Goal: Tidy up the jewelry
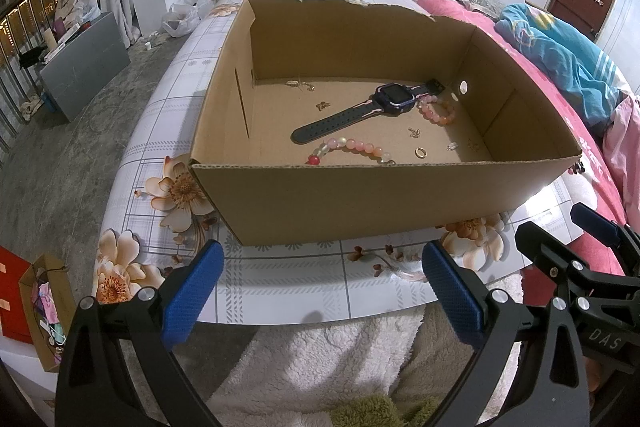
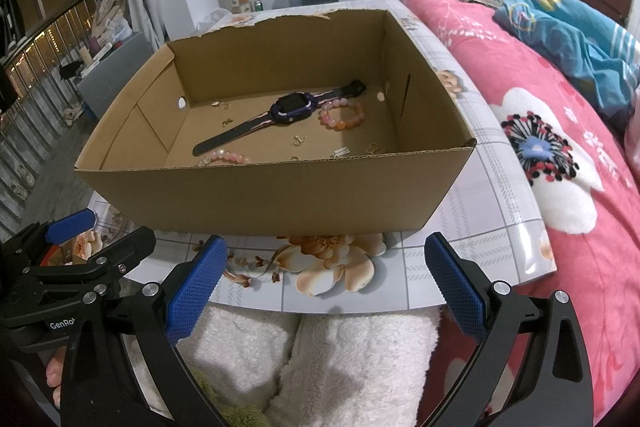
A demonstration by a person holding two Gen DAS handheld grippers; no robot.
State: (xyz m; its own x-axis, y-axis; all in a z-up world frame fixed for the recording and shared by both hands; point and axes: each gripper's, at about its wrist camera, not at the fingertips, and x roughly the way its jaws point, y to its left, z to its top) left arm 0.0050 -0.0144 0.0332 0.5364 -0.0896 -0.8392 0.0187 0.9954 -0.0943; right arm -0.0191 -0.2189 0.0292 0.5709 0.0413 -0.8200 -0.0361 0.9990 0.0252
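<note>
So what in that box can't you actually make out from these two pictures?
- Small gold trinkets on the brown cardboard box floor: too small to identify in either view.
- Pink bead bracelet nearest the front: right wrist view, partly hidden by the box's front wall.
- Box floor just behind that wall: hidden in both views.

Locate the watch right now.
The watch lies diagonally on the cardboard box floor, between two pink bead bracelets.

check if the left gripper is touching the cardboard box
Apart. The left wrist view shows the left gripper open, short of the cardboard box, with bare tablecloth between them.
</note>
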